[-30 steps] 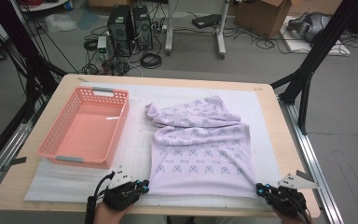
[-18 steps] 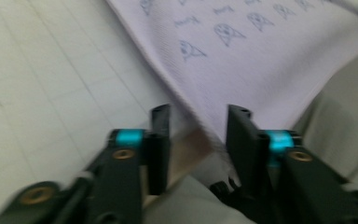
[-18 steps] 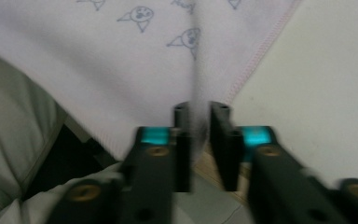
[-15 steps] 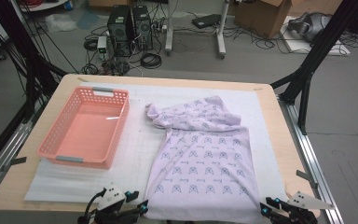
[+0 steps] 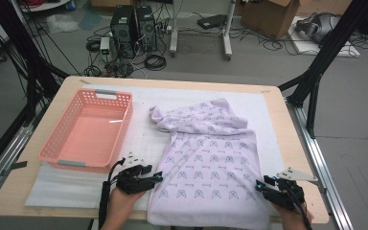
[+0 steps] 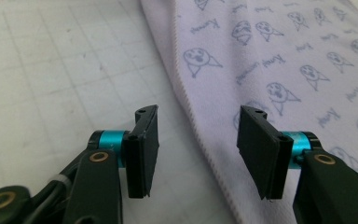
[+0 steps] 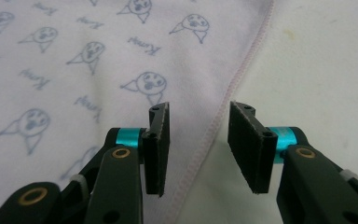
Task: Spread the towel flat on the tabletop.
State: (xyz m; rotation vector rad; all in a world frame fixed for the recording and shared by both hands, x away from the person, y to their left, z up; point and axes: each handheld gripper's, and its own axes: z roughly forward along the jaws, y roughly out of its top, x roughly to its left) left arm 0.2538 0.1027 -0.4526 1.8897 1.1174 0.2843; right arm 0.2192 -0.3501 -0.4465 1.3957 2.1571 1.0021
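Note:
A pale lilac cloth [image 5: 206, 165] with small printed figures lies spread on the white mat, its far end bunched into folds. My left gripper [image 5: 158, 176] sits at the cloth's left edge near the front, open, with the stitched hem [image 6: 200, 135] running between its jaws. My right gripper [image 5: 258, 186] rests at the cloth's right edge, also open, and the hem [image 7: 214, 135] passes between its jaws too. Neither holds anything. The cloth [image 6: 279, 60] covers the right half of the left gripper view, and the same cloth [image 7: 84, 60] covers the left part of the right gripper view.
A pink plastic basket [image 5: 52, 152] stands on the left of the table, with nothing in it. A white gridded mat [image 5: 143, 134] covers most of the wooden table [image 5: 297, 143]. Computers and cables lie on the floor beyond the table.
Both grippers have come forward from the table's front edge to the cloth's side hems. The near part of the cloth lies pulled out longer and flatter than a second ago.

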